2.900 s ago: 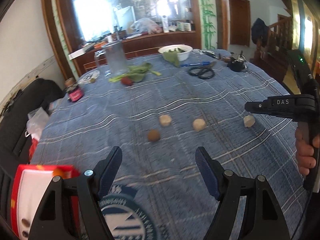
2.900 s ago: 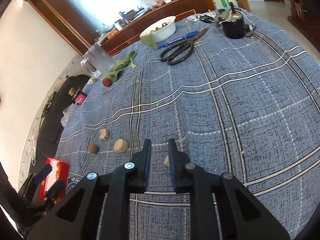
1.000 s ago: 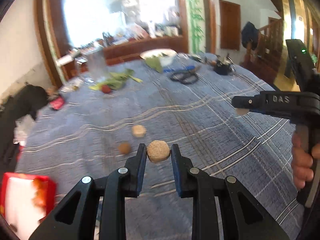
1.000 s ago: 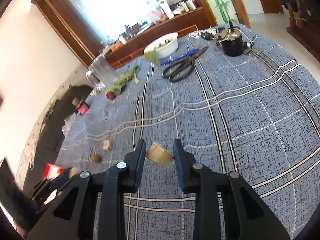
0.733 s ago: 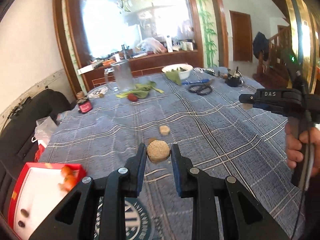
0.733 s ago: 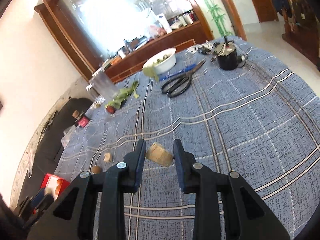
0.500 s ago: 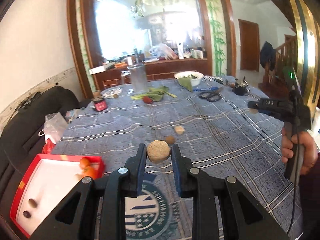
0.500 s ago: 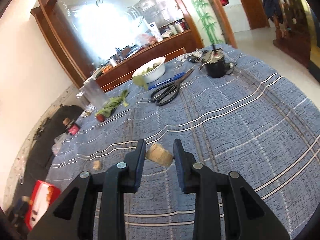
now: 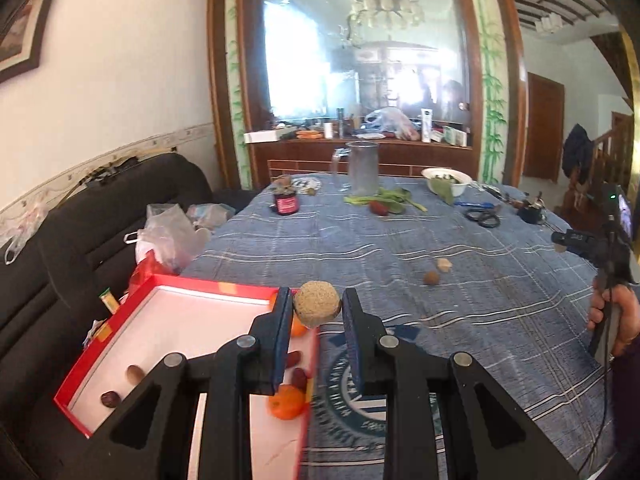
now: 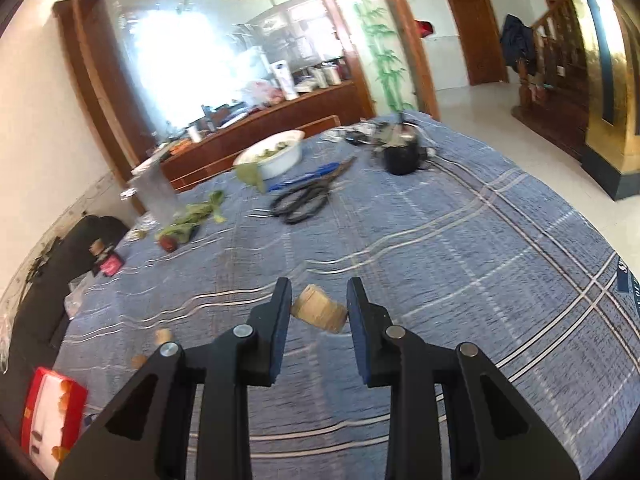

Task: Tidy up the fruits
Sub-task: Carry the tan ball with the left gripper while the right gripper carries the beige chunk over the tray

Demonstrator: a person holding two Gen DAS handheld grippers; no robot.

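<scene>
**A:** Talk me through it, left side first.

**B:** My left gripper [image 9: 317,311] is pinching a round tan fruit [image 9: 316,309] between its pads. A moment ago it hung over the open tablecloth [image 9: 460,320]; now I've swung it left, and it sits right at the near corner of the red box [image 9: 176,281]. Oranges [image 9: 286,401] and dark dates [image 9: 111,399] already lie inside, so by my reckoning this one is nearly home.

**A:** And the right?

**B:** My right gripper [image 10: 319,312] is clamped on a tan cut piece [image 10: 319,312], lifted clear of the cloth. It's been raised since the grab and is heading the same way, though the box [image 10: 54,416] is still well off to its lower left.

**A:** Poses?

**B:** Left tongs level, pointing forward over the box edge. Right hand [image 9: 614,316] grips its handle upright, out at the far right. Two small pieces [image 9: 437,271] are left mid-table.
</scene>
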